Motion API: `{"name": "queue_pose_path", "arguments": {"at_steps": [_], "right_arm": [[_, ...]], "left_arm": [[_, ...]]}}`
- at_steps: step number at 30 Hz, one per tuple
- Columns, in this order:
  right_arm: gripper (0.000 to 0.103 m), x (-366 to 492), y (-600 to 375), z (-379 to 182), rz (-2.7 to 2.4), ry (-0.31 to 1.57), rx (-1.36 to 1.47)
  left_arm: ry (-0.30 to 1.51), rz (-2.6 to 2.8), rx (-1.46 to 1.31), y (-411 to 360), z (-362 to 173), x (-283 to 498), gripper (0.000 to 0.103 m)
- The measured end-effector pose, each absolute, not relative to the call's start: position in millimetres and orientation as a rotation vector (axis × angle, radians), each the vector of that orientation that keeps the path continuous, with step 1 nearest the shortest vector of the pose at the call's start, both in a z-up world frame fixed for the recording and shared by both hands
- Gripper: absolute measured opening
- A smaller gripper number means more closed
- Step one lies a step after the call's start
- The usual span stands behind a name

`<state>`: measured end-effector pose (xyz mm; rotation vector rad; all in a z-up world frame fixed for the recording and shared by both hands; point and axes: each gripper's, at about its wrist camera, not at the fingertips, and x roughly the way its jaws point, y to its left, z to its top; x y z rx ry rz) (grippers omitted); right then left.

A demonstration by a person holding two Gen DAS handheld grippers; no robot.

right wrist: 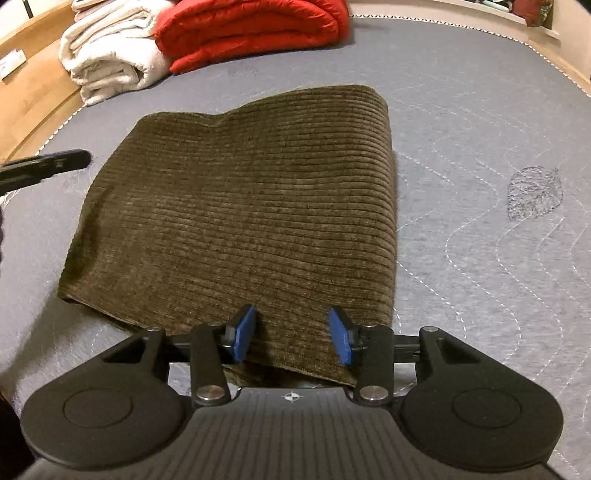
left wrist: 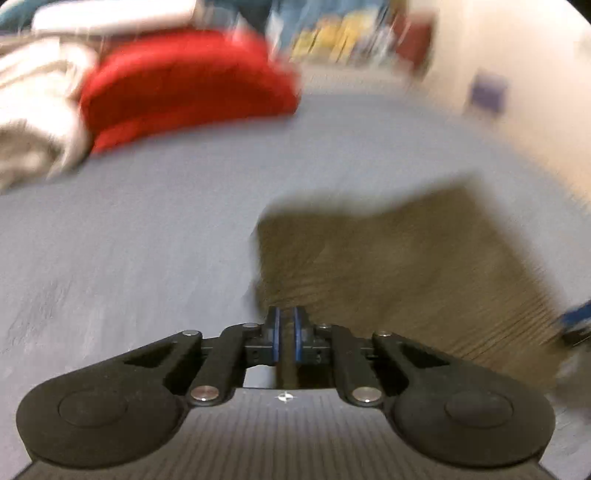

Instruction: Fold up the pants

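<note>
The olive-brown corduroy pants [right wrist: 243,206] lie folded into a flat rectangle on the grey quilted mattress [right wrist: 480,147]. My right gripper [right wrist: 291,334] is open, its blue pads on either side of the near edge of the pants, not clamping. My left gripper [left wrist: 286,334] has its blue pads nearly together with a narrow gap, at the left near corner of the pants [left wrist: 406,273]; that view is motion-blurred and I cannot tell if cloth is pinched. In the right wrist view the left gripper's black tip [right wrist: 55,164] sits left of the pants.
A folded red blanket [right wrist: 251,29] and folded white towels [right wrist: 110,55] lie at the far left of the mattress. A wooden bed frame [right wrist: 33,92] runs along the left edge. The red blanket also shows in the left wrist view [left wrist: 192,85].
</note>
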<state>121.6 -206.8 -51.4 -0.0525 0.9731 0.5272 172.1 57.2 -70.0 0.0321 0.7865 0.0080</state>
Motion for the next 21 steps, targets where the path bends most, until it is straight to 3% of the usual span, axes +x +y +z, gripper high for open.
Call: {"name": "queue_pose_path", "arguments": {"at_steps": [4,9,13,15,18,20,21], "right_arm": [[0.047,115.4,-207.6,-49.2,0.545,0.957,-0.063],[0.05,112.9,-213.8,-45.5,0.54,0.947,-0.056],[0.051,111.1,-214.2,-45.9,0.538,0.954,-0.071],[0.051,108.8,-214.6,-43.3,0.539,0.956,-0.074],[0.053,105.1,-218.3,-39.1,0.521,0.941,-0.088],[0.054,101.8,-223.5,-34.6,0.522,0.91,-0.079],[0.055,100.5,-225.5,-33.5,0.517,0.899,-0.075]], "left_arm": [[0.777,0.062,0.011,52.5,-60.0,179.4,0.011],[0.607,0.039,-0.114,51.8,-35.7,173.2,0.012],[0.728,0.104,-0.026,45.6,-71.8,194.6,0.014],[0.73,0.131,-0.041,40.4,-59.3,194.8,0.014],[0.71,0.111,-0.04,25.3,-34.2,178.0,0.024],[0.667,0.047,-0.025,14.1,-23.9,165.2,0.037],[0.661,0.018,0.012,7.4,-21.2,160.4,0.038]]}}
